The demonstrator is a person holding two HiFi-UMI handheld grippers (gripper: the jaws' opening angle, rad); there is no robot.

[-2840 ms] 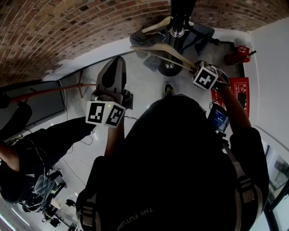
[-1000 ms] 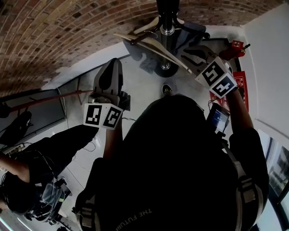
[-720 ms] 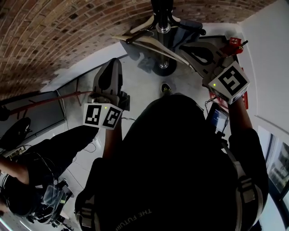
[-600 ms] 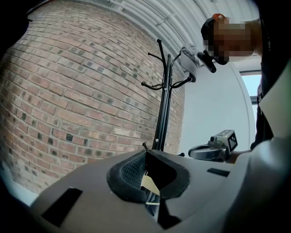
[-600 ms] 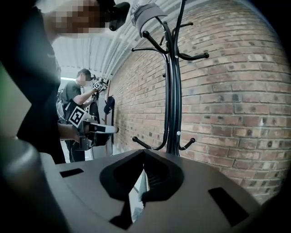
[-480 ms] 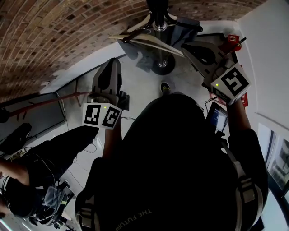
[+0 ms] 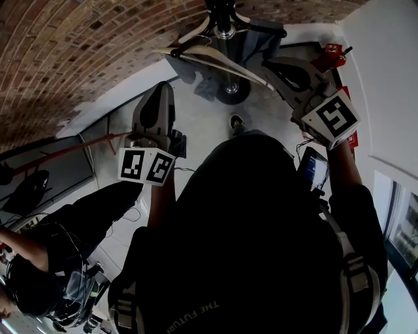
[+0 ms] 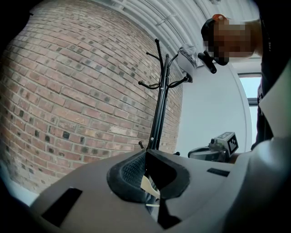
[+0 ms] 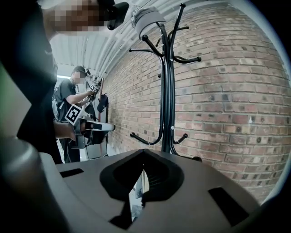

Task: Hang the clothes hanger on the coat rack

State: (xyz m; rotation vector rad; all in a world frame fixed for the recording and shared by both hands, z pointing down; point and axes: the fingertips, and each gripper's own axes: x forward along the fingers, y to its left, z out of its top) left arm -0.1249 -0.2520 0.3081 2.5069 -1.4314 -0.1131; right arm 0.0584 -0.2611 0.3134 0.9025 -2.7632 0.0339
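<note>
The left tongs [image 8: 145, 154] are closed. In the left gripper view the two ribbed tips meet in a point and nothing is caught between them. The right tongs [image 9: 144, 154] are the same, tips together and empty.

In the head view each is held up in front of the person. The left tongs [image 7: 162, 88] are on the left, and the right tongs [image 7: 268, 64] are on the right and a little higher. The cube on each carries black-and-white square markers but no letters.

The only print that can be read is on the back of the person's dark shirt [image 7: 196, 312], which shows "THE FUTUR" before the cloth curves out of sight. A small screen [image 7: 313, 168] glows blue at the right forearm, its contents too small to read.

The clothes hanger [image 7: 215, 62], of pale wood, hangs against the pole of the coat rack [image 7: 224, 19], its arms spread to either side. Which peg carries it cannot be made out. It is clear of both tongs, and its right end is near the right tongs' tips.

Both gripper views look up the black coat rack [image 9: 167, 91] with its curved pegs, in front of a brick wall [image 8: 68, 91]. A pale cap [image 9: 145, 16] sits on an upper peg. A second person [image 9: 68, 102] stands further along the wall.
</note>
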